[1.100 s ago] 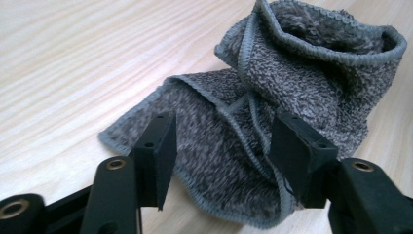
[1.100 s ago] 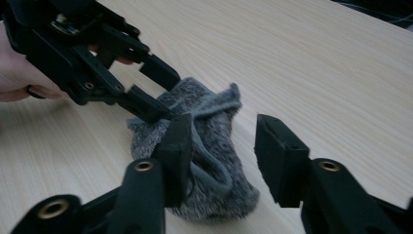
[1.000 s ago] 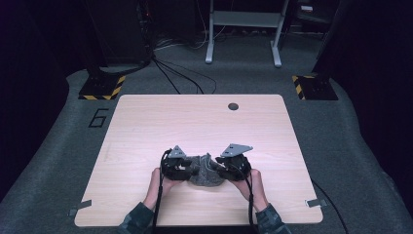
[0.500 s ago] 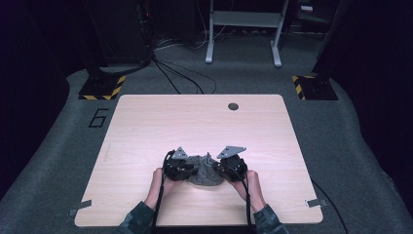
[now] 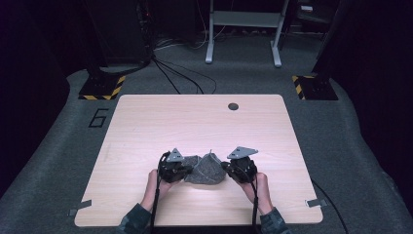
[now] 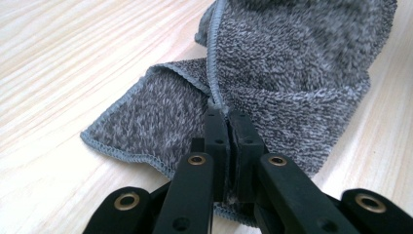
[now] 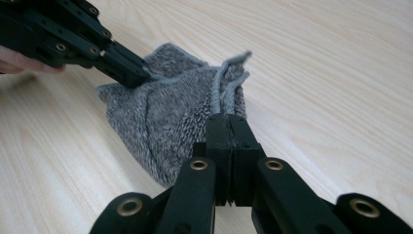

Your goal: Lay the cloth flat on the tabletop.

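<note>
A grey knitted cloth lies bunched on the wooden table near its front edge, between the two grippers. My left gripper holds its left edge, and in the left gripper view the jaws are pressed together on the cloth's hemmed edge. My right gripper is shut on the cloth's right edge, with a corner sticking up. The left gripper also appears in the right gripper view, pinching the far side of the cloth.
A small dark round grommet sits near the table's far edge. Tape tabs mark the front corners. Beyond the table are cables, a metal stand and yellow-black striped feet on grey carpet.
Both grippers have drawn closer together, and the cloth between them has bunched up into a peak instead of lying flatter.
</note>
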Tool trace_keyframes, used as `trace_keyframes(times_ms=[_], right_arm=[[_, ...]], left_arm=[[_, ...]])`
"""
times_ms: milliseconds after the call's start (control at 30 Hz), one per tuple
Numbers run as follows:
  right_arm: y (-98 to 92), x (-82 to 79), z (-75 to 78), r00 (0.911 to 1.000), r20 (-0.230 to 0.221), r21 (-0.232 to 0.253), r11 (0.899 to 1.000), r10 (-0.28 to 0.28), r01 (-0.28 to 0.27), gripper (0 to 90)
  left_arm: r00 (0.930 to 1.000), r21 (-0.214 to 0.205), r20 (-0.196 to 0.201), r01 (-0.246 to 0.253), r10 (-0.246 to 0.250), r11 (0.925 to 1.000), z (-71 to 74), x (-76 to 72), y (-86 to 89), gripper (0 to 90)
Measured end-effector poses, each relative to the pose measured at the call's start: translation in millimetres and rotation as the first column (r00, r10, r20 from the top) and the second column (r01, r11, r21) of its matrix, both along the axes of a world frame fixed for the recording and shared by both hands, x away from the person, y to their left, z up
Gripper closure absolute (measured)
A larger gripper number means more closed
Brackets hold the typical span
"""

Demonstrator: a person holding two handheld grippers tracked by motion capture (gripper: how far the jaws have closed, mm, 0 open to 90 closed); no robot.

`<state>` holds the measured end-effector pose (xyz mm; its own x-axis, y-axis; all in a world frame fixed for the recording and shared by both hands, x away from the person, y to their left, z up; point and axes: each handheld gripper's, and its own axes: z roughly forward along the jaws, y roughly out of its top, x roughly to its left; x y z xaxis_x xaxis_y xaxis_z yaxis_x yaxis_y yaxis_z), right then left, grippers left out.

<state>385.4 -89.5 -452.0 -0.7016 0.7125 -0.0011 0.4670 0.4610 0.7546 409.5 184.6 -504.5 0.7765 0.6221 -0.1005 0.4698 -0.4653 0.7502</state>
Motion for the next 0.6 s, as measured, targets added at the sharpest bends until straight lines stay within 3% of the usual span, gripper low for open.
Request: trace_keyframes(times_ms=[267,367,467,600], right_arm=[[-19.8,-7.3,-13.4,0.9982,-0.036,0.008,0.999,-0.048,0.048,89.5],[-23.9,-7.3,-19.9,0.9959,-0.073,0.012,0.998,-0.053,0.054,89.0],[-24.0,-5.5,-20.7,0.9966,-0.069,0.005,0.999,-0.045,0.046,81.3],[-28.1,-1.8,-9.3,0.9978,-0.046,0.044,0.998,-0.048,0.05,71.8]], left_arm=[[0.9999,-0.008,-0.006,0.01,-0.01,0.9999,0.7,-10.9,7.4,87.3],[0.9994,0.013,-0.014,0.033,-0.033,0.9994,1.8,-12.0,6.4,84.9],[0.9995,0.014,-0.022,0.025,-0.025,0.9996,5.4,-8.7,10.0,70.6],[0.9987,-0.018,-0.026,-0.044,0.044,0.9988,9.7,-1.5,20.8,54.8]])
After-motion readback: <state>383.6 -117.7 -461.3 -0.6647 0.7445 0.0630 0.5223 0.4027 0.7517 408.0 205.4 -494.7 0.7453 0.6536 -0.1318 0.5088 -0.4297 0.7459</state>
